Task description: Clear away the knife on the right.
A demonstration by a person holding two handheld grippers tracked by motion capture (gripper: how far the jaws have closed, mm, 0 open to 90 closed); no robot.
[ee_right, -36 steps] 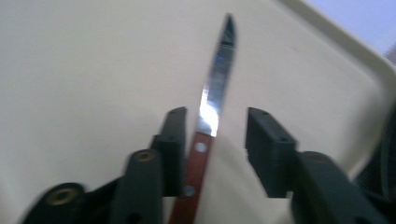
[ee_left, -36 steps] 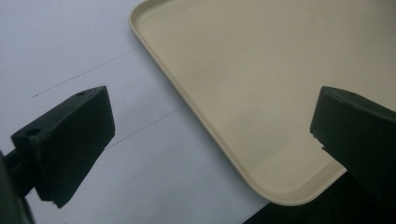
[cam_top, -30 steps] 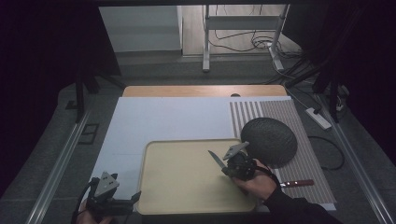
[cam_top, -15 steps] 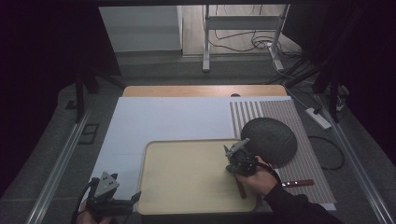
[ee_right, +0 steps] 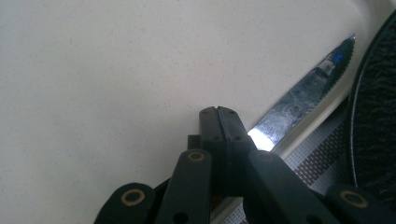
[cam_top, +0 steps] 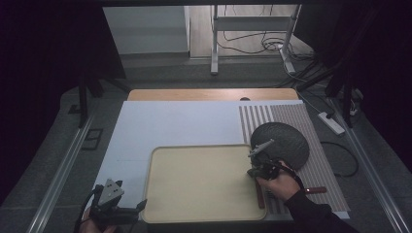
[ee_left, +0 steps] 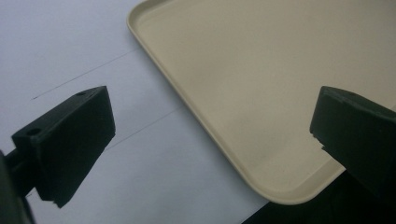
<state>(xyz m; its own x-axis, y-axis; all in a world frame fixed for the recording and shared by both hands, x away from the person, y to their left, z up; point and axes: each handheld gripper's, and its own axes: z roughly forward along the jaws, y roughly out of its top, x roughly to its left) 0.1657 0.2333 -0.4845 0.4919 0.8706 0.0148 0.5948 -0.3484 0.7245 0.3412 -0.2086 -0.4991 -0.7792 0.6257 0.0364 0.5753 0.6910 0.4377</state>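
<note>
The right gripper (cam_top: 256, 165), fingers pinched together, sits over the serrated knife (ee_right: 303, 100) lying along the beige tray's (cam_top: 160, 160) right rim beside the dark plate (cam_top: 286, 141), while the left gripper (cam_top: 127, 209) waits with fingers wide at the tray's near-left corner.

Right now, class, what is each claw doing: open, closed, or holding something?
Left claw: open, holding nothing, beside the tray.
Right claw: closed, jaws pressed together; knife beside it, grasp cannot be told.

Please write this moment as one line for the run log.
left gripper: open, near tray corner | right gripper: shut, over tray's right edge | knife: blade on that edge, beside dark round plate
</note>
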